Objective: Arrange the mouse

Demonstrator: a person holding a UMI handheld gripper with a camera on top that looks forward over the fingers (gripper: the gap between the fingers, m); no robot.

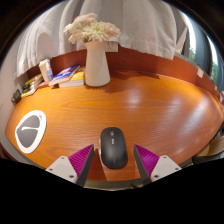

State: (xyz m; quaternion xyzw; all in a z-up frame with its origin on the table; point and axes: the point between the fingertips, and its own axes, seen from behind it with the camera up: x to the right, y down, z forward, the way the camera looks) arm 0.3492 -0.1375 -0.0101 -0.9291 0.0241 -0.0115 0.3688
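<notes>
A dark grey computer mouse [111, 147] lies on the orange wooden table [150, 115], its length pointing away from me. My gripper [113, 160] is open, with one magenta pad [84, 159] to the mouse's left and the other to its right. The mouse's near half stands between the fingers, with a small gap of table showing at each side. The mouse rests on the table on its own.
A white oval mouse pad [30, 130] with a dark edge lies to the left. A white vase [97, 65] with pale flowers stands at the far side. Books [62, 74] and small items lie to its left. A white curtain hangs behind.
</notes>
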